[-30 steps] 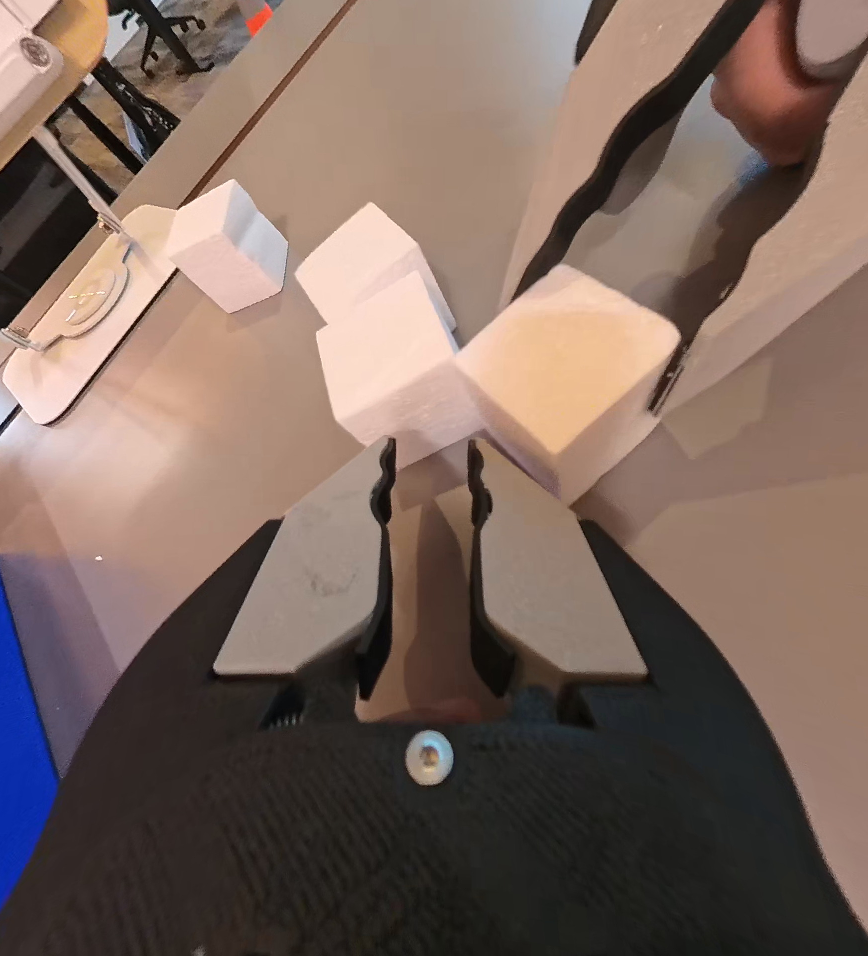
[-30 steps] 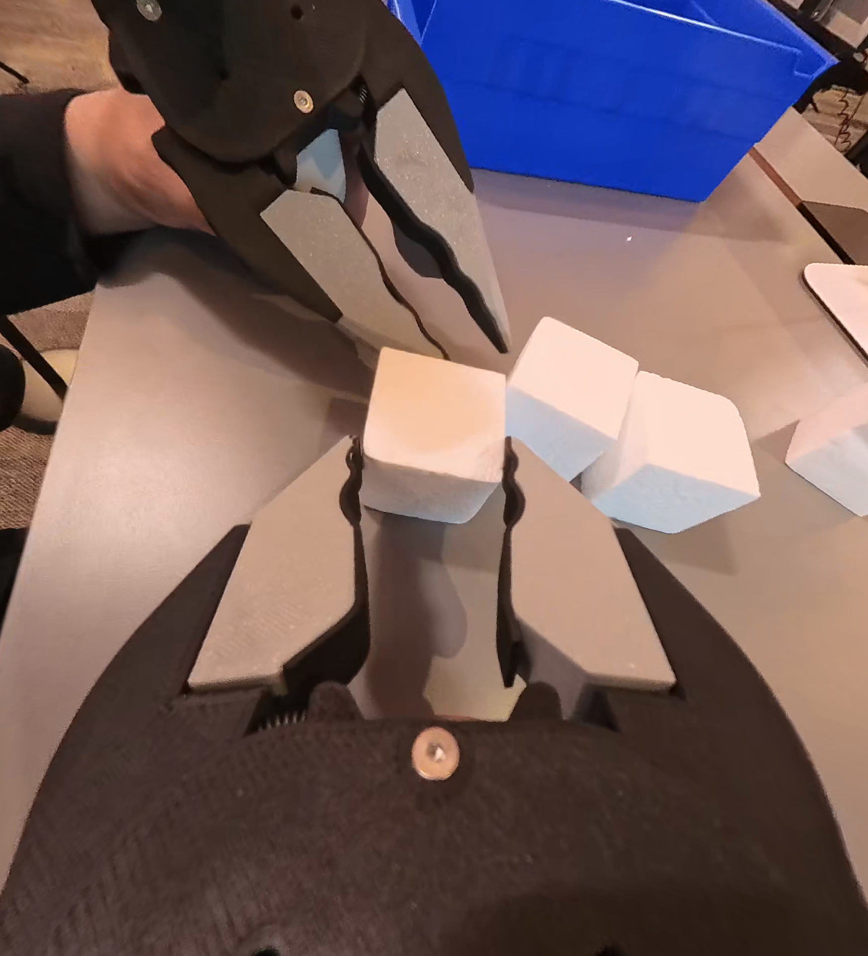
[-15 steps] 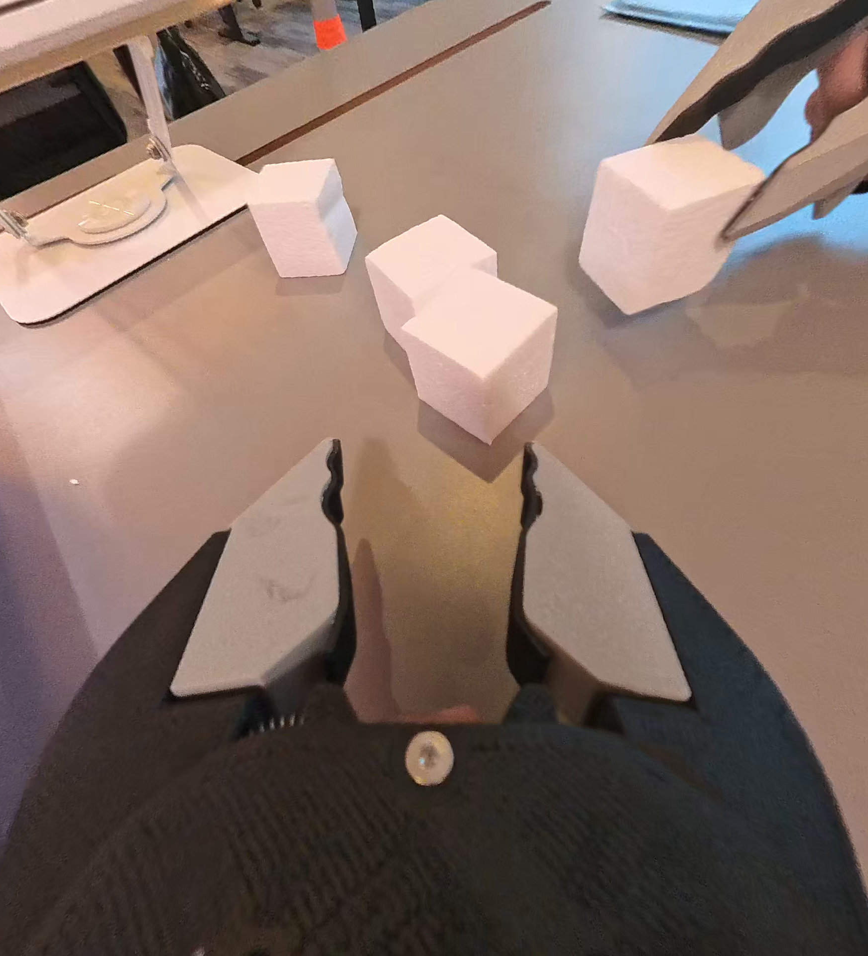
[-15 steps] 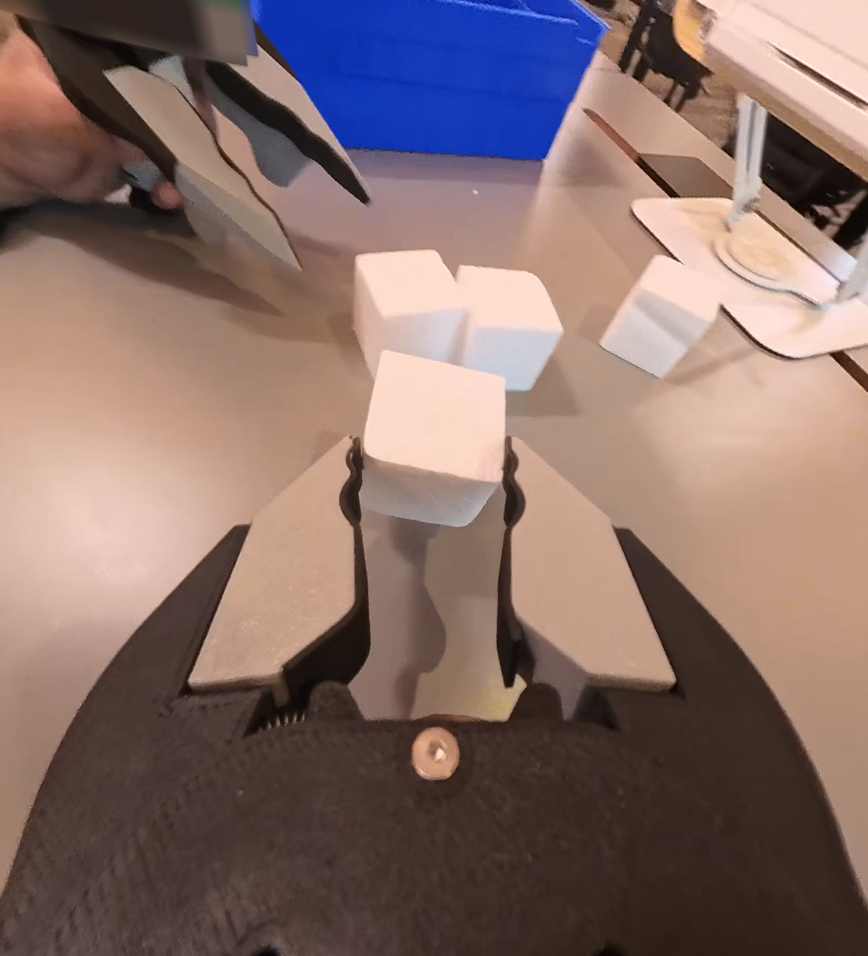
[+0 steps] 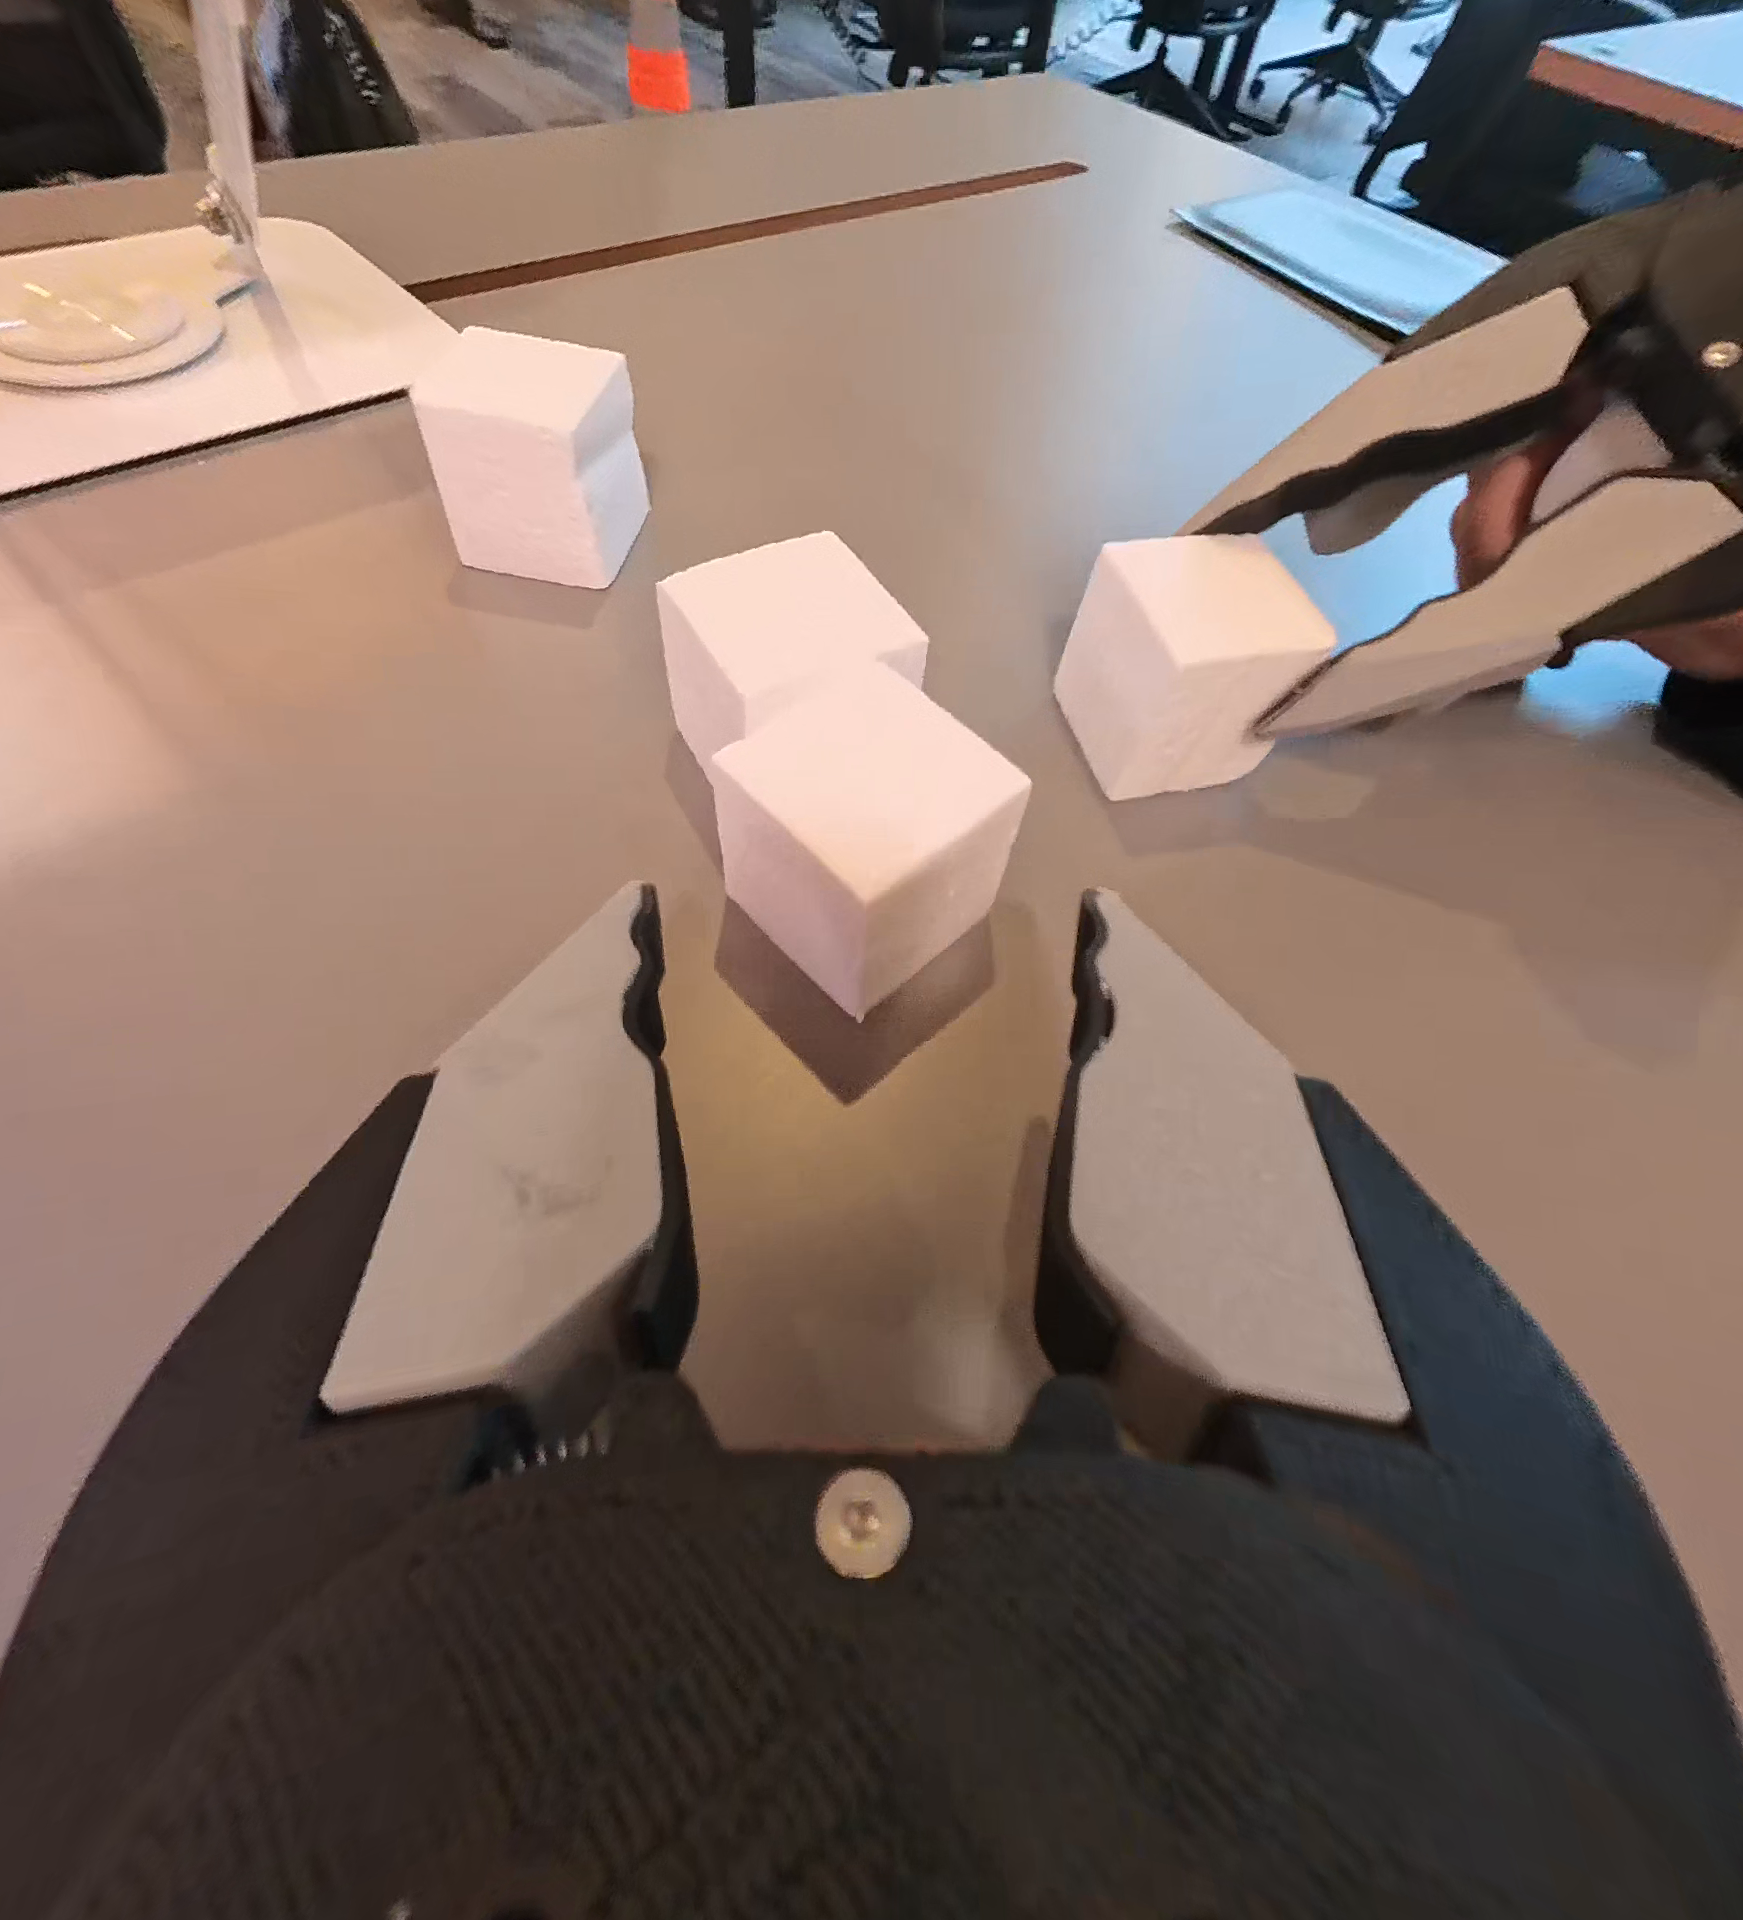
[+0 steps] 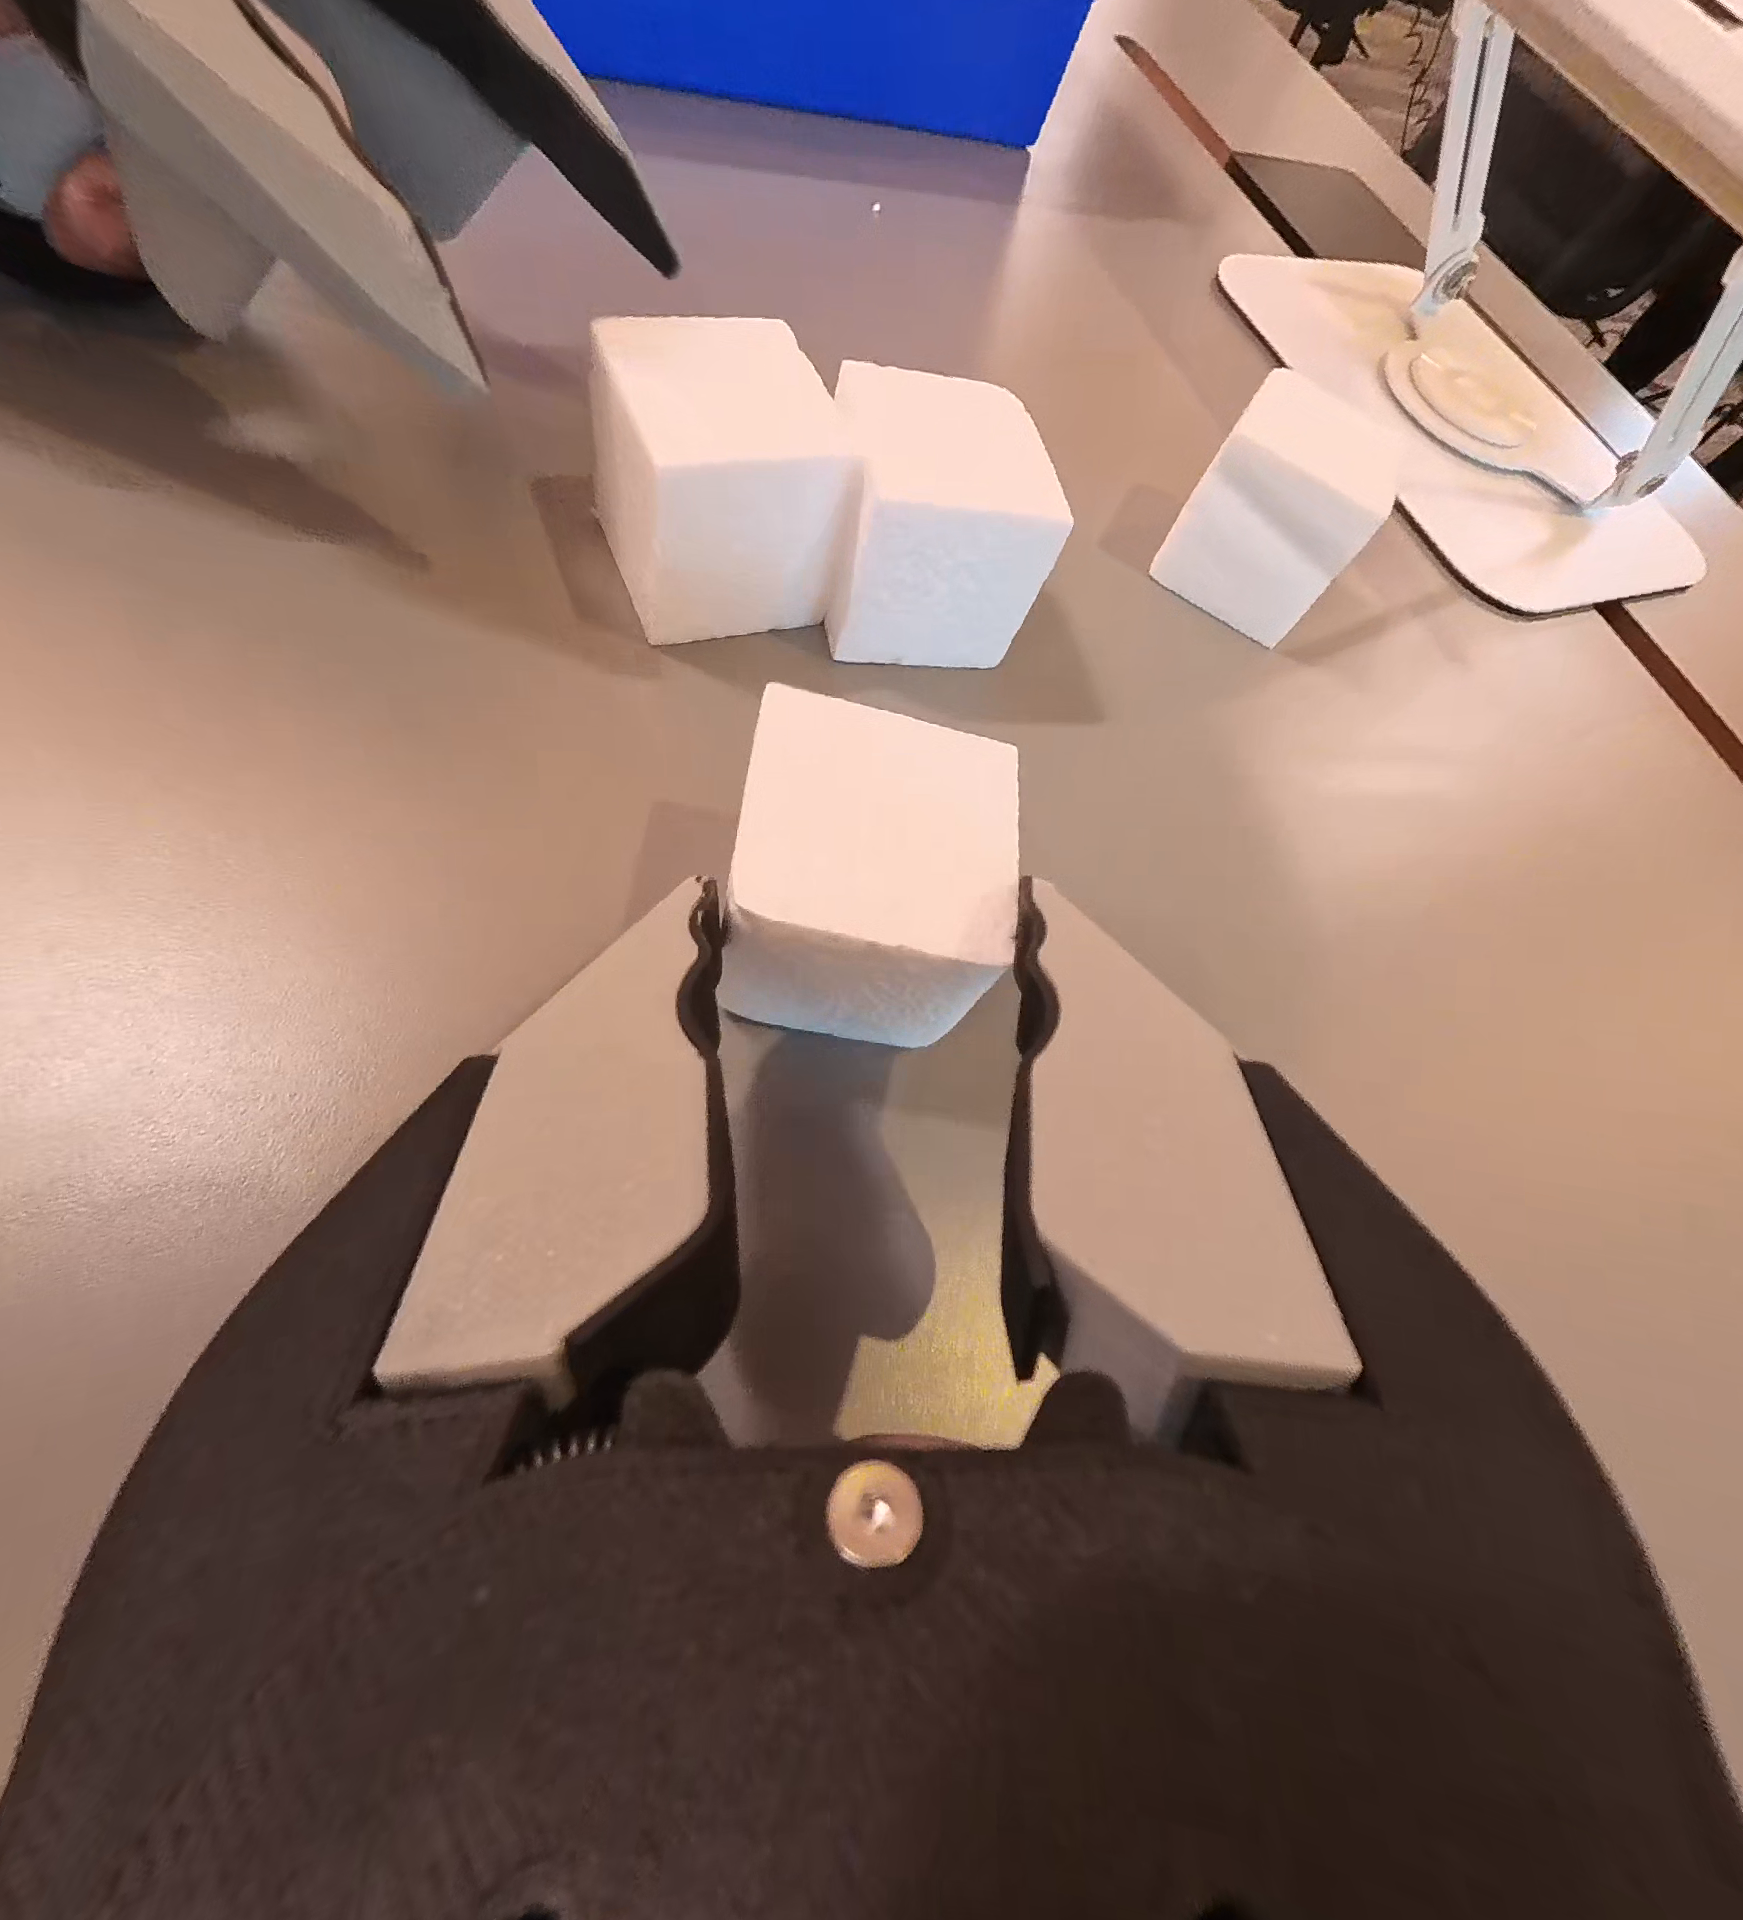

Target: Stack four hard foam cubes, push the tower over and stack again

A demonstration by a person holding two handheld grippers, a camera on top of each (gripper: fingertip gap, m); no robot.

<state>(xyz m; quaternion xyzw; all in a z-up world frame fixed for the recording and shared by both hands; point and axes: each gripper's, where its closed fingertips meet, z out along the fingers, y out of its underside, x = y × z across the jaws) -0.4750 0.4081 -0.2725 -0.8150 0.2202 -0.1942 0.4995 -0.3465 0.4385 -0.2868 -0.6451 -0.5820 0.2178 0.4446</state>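
Several white hard foam cubes are on a grey table. My right gripper [image 6: 867, 914] is shut on one cube [image 6: 872, 862]; the left wrist view shows this held cube [image 5: 1184, 665] low over the table at the right. My left gripper [image 5: 862, 935] is open and empty, just short of the near cube [image 5: 862, 842] of a touching pair; the second cube [image 5: 784, 634] lies behind it. A further cube [image 5: 534, 457] stands apart at the far left. In the right wrist view the pair [image 6: 825, 509] lies ahead and the lone cube [image 6: 1272, 509] to the right.
A white stand base [image 5: 119, 343] lies at the far left by the lone cube, also in the right wrist view [image 6: 1469, 436]. A blue bin [image 6: 825, 62] stands behind the cubes. A dark seam [image 5: 742, 229] crosses the table. A flat grey tray [image 5: 1334, 249] lies far right.
My left gripper has opened and drawn back from the pair of cubes. My right gripper has carried its cube away from the pair and lowered it towards the table.
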